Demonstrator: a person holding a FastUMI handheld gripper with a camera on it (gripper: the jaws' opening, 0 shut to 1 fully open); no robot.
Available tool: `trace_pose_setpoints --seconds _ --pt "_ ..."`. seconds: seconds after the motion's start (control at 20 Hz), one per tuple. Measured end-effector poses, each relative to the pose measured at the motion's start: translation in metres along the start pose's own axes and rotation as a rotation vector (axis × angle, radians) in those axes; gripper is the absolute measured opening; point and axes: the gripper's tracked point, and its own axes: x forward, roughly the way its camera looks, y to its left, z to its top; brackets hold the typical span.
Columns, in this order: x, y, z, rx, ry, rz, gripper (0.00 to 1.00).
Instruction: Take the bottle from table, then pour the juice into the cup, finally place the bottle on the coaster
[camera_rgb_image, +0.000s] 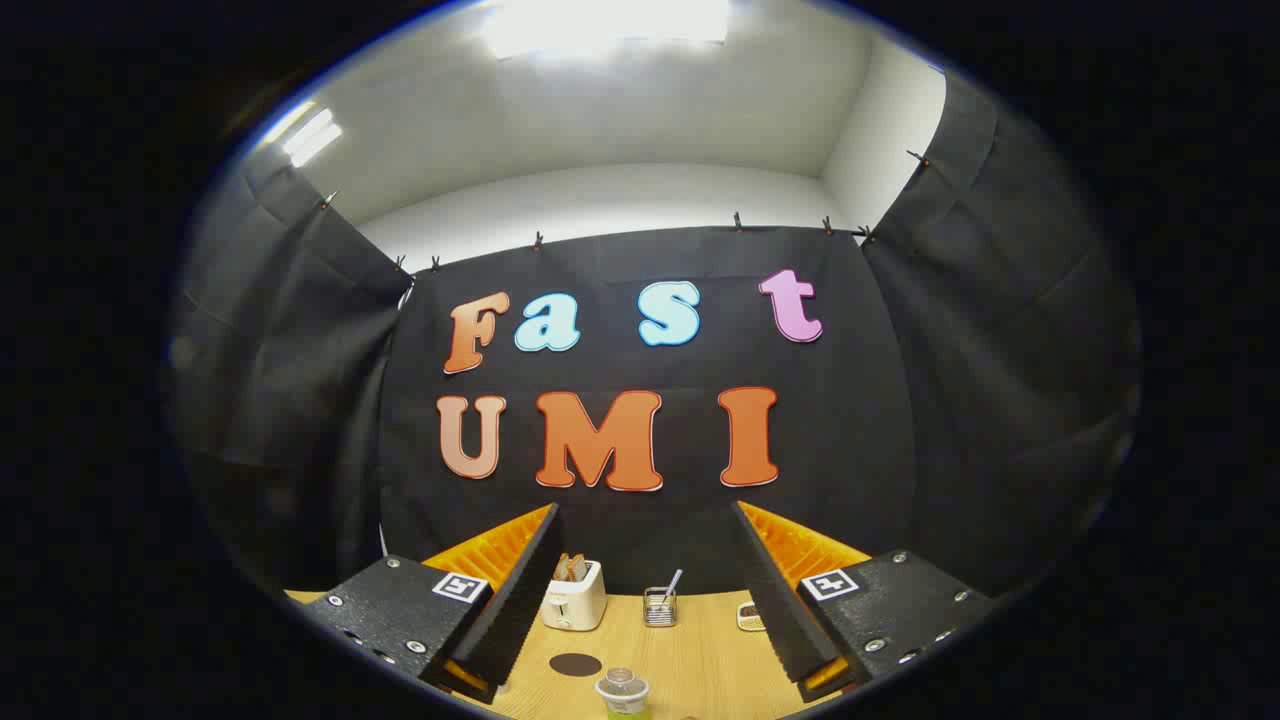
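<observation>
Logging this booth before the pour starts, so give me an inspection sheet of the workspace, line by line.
Surface: wooden table, light grain.
Job's things: bottle between the fingers, near the camera, clear cap on, untouched; dark round coaster just beyond it. Cup: nothing seen.
Clutter: white toaster with bread in its slots, wire holder with utensils, and a small patterned object partly behind one finger, all at the far table edge.
Grippers: gripper open, fingers spread wide, holding nothing.
Cables: nothing seen.
Surroundings: black cloth wall clipped up, white ceiling with lights.
</observation>
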Motion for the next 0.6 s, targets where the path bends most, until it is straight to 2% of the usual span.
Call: trace_pose_setpoints --seconds 0.2,0.6 --pt "0.002 -0.008 -0.006 -0.034 -0.004 -0.031 0.98" --pt "0.001 0.006 -0.006 -0.037 0.001 -0.005 0.98"
